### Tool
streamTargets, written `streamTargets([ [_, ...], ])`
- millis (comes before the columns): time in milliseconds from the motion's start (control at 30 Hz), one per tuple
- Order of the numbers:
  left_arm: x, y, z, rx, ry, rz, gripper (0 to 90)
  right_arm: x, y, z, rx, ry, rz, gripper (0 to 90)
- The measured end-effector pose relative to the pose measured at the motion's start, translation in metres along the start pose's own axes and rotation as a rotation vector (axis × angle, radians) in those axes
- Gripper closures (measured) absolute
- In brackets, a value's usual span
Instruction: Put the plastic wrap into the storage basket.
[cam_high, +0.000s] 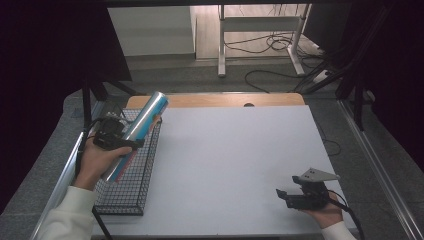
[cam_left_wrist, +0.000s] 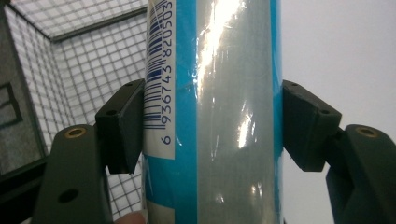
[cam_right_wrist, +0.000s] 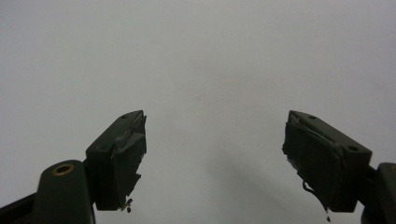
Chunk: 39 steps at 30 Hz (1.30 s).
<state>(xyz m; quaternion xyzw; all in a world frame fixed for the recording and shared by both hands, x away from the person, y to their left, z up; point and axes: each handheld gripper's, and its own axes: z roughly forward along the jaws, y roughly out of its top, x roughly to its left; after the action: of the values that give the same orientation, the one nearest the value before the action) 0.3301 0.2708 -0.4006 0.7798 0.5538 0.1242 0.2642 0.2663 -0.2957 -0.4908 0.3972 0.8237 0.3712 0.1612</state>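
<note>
A long shiny roll in clear wrap with a blue label and barcode (cam_high: 142, 124) (cam_left_wrist: 219, 112) is held slanted above the black wire basket (cam_high: 132, 192) at the table's left edge. My left gripper (cam_high: 116, 141) (cam_left_wrist: 212, 128) is shut on the roll's middle, both pads pressed against its sides. Wire mesh (cam_left_wrist: 70, 65) shows behind the roll in the left gripper view. Near the front right of the table, my right gripper (cam_high: 285, 196) (cam_right_wrist: 215, 158) is open with nothing between its jaws, just above the white tabletop (cam_right_wrist: 196, 60).
The white table surface (cam_high: 235, 160) spreads between the two hands. A wooden strip (cam_high: 215, 100) runs along the far edge. Beyond it are a desk frame (cam_high: 260, 30) and cables on the floor (cam_high: 280, 75).
</note>
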Motion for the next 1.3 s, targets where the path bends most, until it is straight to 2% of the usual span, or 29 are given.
streamTargets([
  [33, 0.000, 0.000, 0.000, 0.000, 0.000, 0.000, 31.6, 0.000, 0.000, 0.000, 0.000, 0.000, 0.000, 21.6],
  [67, 0.004, -0.003, 0.001, 0.004, 0.013, -0.025, 31.6, 0.000, 0.000, 0.001, -0.001, 0.001, 0.001, 21.6],
  [100, 0.004, -0.003, 0.001, 0.004, 0.013, -0.025, 31.6, 0.000, 0.000, 0.001, -0.002, 0.001, 0.001, 21.6],
  [200, 0.012, -0.009, 0.005, 0.014, 0.042, -0.079, 31.6, -0.001, 0.001, 0.002, 0.001, 0.003, 0.002, 21.6],
  [233, 0.012, -0.009, 0.005, 0.014, 0.042, -0.079, 31.6, -0.001, 0.001, 0.002, -0.001, 0.002, 0.000, 21.6],
  [300, 0.017, -0.015, 0.008, 0.026, 0.061, -0.109, 31.6, -0.001, 0.001, 0.002, -0.001, 0.005, 0.001, 21.5],
  [433, 0.022, -0.023, 0.014, 0.046, 0.069, -0.139, 31.6, -0.001, 0.001, 0.004, 0.003, 0.007, -0.001, 21.6],
  [500, 0.023, -0.024, 0.016, 0.053, 0.074, -0.140, 31.5, -0.001, 0.001, 0.004, 0.002, 0.008, -0.001, 21.6],
  [600, 0.029, -0.029, 0.025, 0.073, 0.085, -0.175, 31.5, -0.001, 0.003, 0.006, 0.002, 0.011, -0.005, 21.6],
  [967, 0.031, -0.033, 0.047, 0.127, 0.094, -0.186, 31.5, -0.001, 0.003, 0.008, 0.005, 0.012, -0.006, 21.6],
  [1033, 0.030, -0.034, 0.052, 0.145, 0.103, -0.179, 31.5, -0.001, 0.003, 0.007, 0.005, 0.013, -0.005, 21.6],
  [1067, 0.028, -0.033, 0.055, 0.174, 0.125, -0.153, 31.4, -0.001, 0.003, 0.007, 0.005, 0.012, -0.005, 21.6],
  [1233, 0.024, -0.032, 0.061, 0.193, 0.157, -0.142, 30.9, 0.000, 0.003, 0.008, 0.005, 0.016, -0.003, 21.6],
  [1267, 0.023, -0.032, 0.061, 0.188, 0.163, -0.136, 30.9, 0.000, 0.003, 0.008, 0.005, 0.016, -0.003, 21.6],
  [1300, 0.022, -0.031, 0.059, 0.157, 0.158, -0.148, 31.2, 0.000, 0.003, 0.007, 0.004, 0.015, -0.004, 21.6],
])
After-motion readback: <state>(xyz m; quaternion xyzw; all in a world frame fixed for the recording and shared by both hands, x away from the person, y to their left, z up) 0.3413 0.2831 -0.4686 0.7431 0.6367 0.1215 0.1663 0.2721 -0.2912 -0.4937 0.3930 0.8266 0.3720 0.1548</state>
